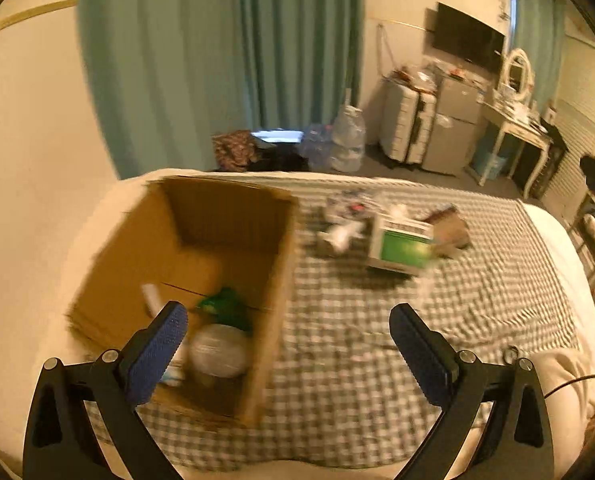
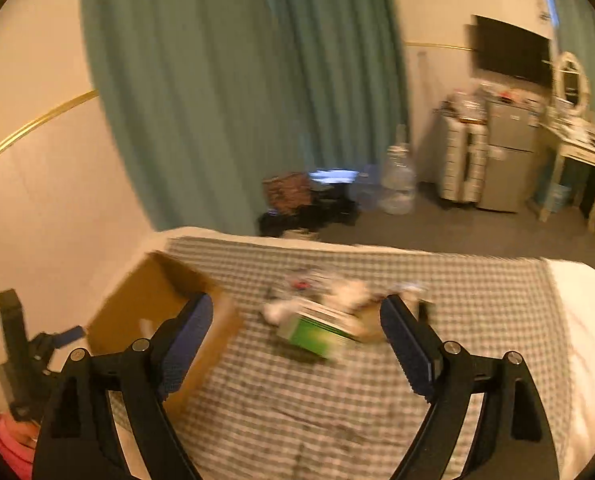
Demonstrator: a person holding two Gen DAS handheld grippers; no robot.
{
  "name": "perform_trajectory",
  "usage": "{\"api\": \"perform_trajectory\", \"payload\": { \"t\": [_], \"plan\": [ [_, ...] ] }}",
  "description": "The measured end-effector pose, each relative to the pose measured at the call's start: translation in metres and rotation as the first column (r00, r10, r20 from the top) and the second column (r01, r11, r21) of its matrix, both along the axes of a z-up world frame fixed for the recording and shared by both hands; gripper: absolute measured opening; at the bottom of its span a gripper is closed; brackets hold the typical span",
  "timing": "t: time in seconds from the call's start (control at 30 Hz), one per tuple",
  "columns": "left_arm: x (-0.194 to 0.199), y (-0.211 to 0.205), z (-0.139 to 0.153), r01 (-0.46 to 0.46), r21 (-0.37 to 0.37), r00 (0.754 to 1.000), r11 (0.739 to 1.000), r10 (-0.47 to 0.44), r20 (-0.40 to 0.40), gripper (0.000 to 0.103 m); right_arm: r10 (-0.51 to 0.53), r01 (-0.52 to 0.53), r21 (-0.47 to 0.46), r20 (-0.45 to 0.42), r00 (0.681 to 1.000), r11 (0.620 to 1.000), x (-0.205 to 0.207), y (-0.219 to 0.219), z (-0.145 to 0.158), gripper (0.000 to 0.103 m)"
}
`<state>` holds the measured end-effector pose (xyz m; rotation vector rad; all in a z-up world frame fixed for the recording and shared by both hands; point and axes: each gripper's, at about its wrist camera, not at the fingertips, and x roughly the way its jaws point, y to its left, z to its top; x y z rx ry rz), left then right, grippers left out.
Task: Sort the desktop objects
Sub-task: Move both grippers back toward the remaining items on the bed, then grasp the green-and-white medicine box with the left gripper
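Your sorting target, the open cardboard box (image 1: 185, 272), sits on the left part of the checked cloth (image 1: 377, 340) that covers the bed. Inside it you can make out a green packet (image 1: 225, 308), a pale round thing (image 1: 219, 350) that may be a ball or a lid, too blurred to be sure, and a small white tube (image 1: 151, 298) against the left wall.

To the right of the box, apart from it on the cloth, lies the unsorted pile: a white carton with a green face (image 1: 403, 246), a white crumpled item (image 1: 343, 236) just to its left, and a brown piece of card (image 1: 451, 232) just to its right.

Your left gripper (image 1: 289, 332) hangs above the box's near right corner with its jaws spread as wide as they go and nothing between them. Your right gripper (image 2: 293, 320) stands over the cloth, aimed towards the pile, its jaws wide and empty; the green-faced carton shows in the gap but the pads do not touch it. In the right wrist view your left gripper appears at the left edge, beside the box.

Beyond the bed hang green curtains (image 1: 217, 60); water bottles (image 1: 347, 140) stand on the floor.
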<state>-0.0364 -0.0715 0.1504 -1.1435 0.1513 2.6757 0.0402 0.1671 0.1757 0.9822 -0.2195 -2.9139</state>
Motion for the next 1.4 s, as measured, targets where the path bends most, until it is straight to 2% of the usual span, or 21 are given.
{"api": "perform_trajectory", "payload": {
  "t": [0.17, 0.27, 0.33, 0.4, 0.47, 0.57, 0.67, 0.7, 0.77, 0.87, 0.97, 1.03, 1.17, 1.3, 1.37, 1.4],
  "plan": [
    [0.01, 0.069, -0.02, 0.049, 0.009, 0.999, 0.999, -0.049, 0.013, 0.103, -0.09, 0.091, -0.001, 0.135, 0.987, 0.996, 0.029, 0.063, -0.06, 0.086],
    [0.005, 0.106, -0.029, 0.078, 0.021, 0.996, 0.997, -0.079, 0.042, 0.103, -0.079, 0.09, -0.035, 0.247, 0.966, 0.995, 0.03, 0.082, -0.107, 0.086],
    [0.002, 0.127, -0.035, 0.081, 0.026, 0.995, 0.996, -0.082, 0.053, 0.103, -0.052, 0.075, -0.056, 0.345, 0.937, 0.996, 0.025, 0.088, -0.142, 0.086],
    [-0.005, 0.144, -0.04, 0.078, 0.026, 0.996, 0.997, -0.08, 0.05, 0.103, -0.027, 0.075, -0.09, 0.448, 0.894, 0.993, 0.018, 0.098, -0.175, 0.086],
    [-0.009, 0.157, -0.045, 0.074, 0.012, 0.996, 0.997, -0.074, 0.04, 0.103, 0.009, 0.064, -0.127, 0.505, 0.863, 0.99, 0.008, 0.106, -0.2, 0.086],
    [-0.023, 0.177, -0.057, 0.075, -0.024, 0.996, 0.997, -0.074, 0.042, 0.103, -0.01, 0.087, -0.096, 0.611, 0.792, 0.991, -0.009, 0.115, -0.231, 0.086],
    [-0.043, 0.187, -0.072, 0.073, -0.054, 0.996, 0.996, -0.07, 0.054, 0.103, 0.018, 0.047, -0.072, 0.705, 0.709, 0.996, -0.022, 0.115, -0.26, 0.086],
    [-0.052, 0.192, -0.079, 0.068, -0.065, 0.996, 0.996, -0.064, 0.057, 0.103, 0.014, 0.038, -0.055, 0.728, 0.685, 0.998, -0.028, 0.115, -0.27, 0.082],
    [-0.062, 0.197, -0.089, 0.058, -0.072, 0.997, 0.996, -0.054, 0.062, 0.103, -0.009, 0.027, -0.011, 0.763, 0.646, 1.0, -0.033, 0.116, -0.284, 0.079],
    [-0.081, 0.202, -0.104, 0.042, -0.078, 0.996, 0.996, -0.036, 0.078, 0.103, -0.007, 0.01, 0.001, 0.801, 0.599, 1.0, -0.033, 0.113, -0.297, 0.072],
    [-0.095, 0.202, -0.119, 0.031, -0.087, 0.995, 0.996, -0.022, 0.102, 0.103, -0.003, -0.032, 0.027, 0.81, 0.587, 0.999, -0.028, 0.105, -0.303, 0.069],
    [-0.102, 0.203, -0.126, 0.044, -0.093, 0.993, 0.995, -0.033, 0.116, 0.103, 0.009, -0.074, 0.043, 0.807, 0.59, 0.996, -0.025, 0.097, -0.303, 0.065],
    [-0.11, 0.204, -0.135, 0.065, -0.111, 0.993, 0.992, -0.052, 0.11, 0.103, 0.0, -0.133, 0.098, 0.808, 0.59, 0.986, -0.019, 0.086, -0.305, 0.05],
    [-0.119, 0.205, -0.149, 0.057, -0.16, 0.992, 0.985, -0.038, 0.122, 0.103, -0.02, -0.224, 0.19, 0.802, 0.597, 0.956, -0.01, 0.069, -0.303, 0.033],
    [-0.122, 0.204, -0.156, 0.056, -0.17, 0.991, 0.984, -0.035, 0.125, 0.103, -0.041, -0.234, 0.228, 0.793, 0.608, 0.945, -0.005, 0.067, -0.301, 0.016],
    [-0.123, 0.204, -0.158, 0.06, -0.171, 0.991, 0.983, -0.038, 0.129, 0.103, -0.046, -0.218, 0.227, 0.785, 0.617, 0.949, -0.003, 0.07, -0.298, 0.013]
  ]
}}
